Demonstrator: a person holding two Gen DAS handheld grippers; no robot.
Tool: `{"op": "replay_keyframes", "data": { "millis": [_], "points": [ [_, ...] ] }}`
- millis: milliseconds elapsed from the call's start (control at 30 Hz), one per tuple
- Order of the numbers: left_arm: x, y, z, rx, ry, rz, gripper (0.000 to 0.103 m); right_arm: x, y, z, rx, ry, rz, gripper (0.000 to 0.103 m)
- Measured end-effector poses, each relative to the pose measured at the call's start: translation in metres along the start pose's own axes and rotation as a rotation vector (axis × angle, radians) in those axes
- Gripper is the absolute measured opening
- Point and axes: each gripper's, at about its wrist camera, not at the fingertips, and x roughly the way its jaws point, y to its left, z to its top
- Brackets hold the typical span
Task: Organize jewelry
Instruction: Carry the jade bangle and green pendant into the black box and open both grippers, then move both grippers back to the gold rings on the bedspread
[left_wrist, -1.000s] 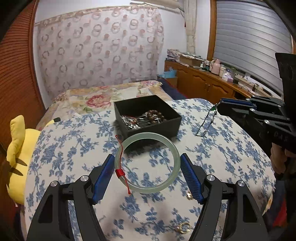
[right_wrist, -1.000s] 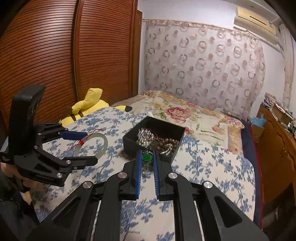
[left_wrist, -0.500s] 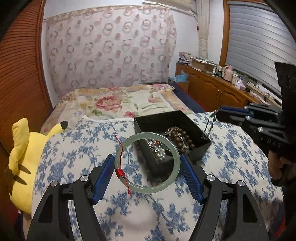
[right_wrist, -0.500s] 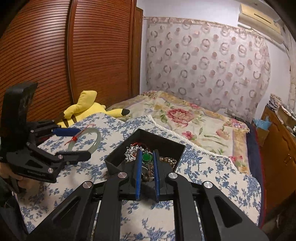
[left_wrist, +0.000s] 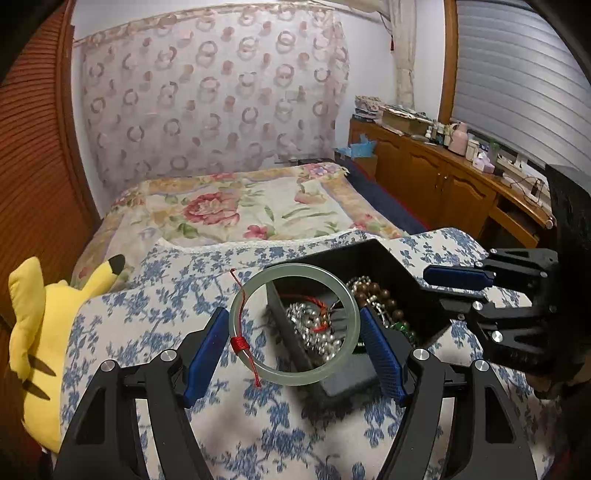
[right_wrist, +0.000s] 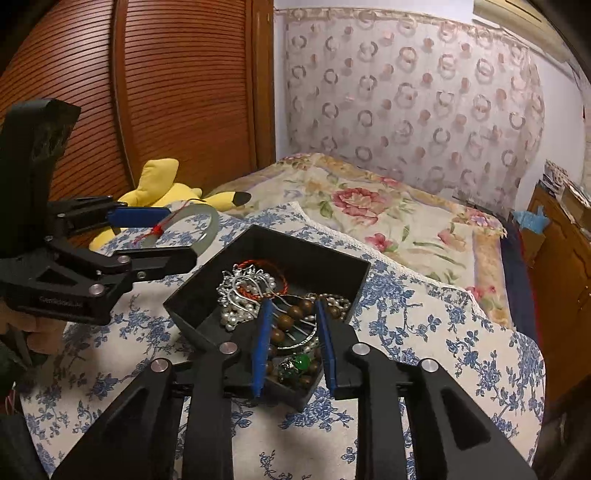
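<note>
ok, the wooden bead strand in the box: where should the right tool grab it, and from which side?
Grip the brown beads at the run lying on top of the pile in the black box, coming straight down from above. The box walls block any side approach, and the right tool already sits open over them.

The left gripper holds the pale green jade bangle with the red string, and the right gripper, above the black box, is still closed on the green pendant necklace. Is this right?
Not entirely. In the right wrist view the right gripper is open and holds nothing; the green pendant necklace lies inside the black square box. The rest stands: the left gripper holds the pale green jade bangle with the red string.
</note>
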Motion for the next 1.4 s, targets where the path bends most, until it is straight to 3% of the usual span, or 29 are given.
{"op": "replay_keyframes", "data": {
  "millis": [233,800,1133,1200,1333,1400],
  "points": [
    [0.023,-0.009,0.011,0.018,0.028,-0.020,0.069,-0.002,-0.011,-0.006,0.030,-0.004,-0.012,0.033],
    [0.058,-0.025,0.017,0.053,0.083,-0.028,0.069,-0.011,-0.024,-0.013,0.060,-0.013,-0.030,0.033],
    [0.038,-0.025,0.011,0.043,0.063,-0.015,0.072,-0.029,-0.017,-0.020,0.063,-0.026,-0.035,0.033],
    [0.025,-0.023,0.005,0.032,0.052,-0.017,0.080,-0.035,-0.013,-0.025,0.067,-0.027,-0.027,0.033],
    [0.005,-0.020,-0.010,0.017,0.044,-0.011,0.081,-0.047,0.000,-0.037,0.068,-0.020,-0.021,0.033],
    [-0.009,-0.020,-0.020,0.011,0.038,-0.003,0.088,-0.053,0.009,-0.048,0.071,-0.011,-0.013,0.033]
  ]
}}
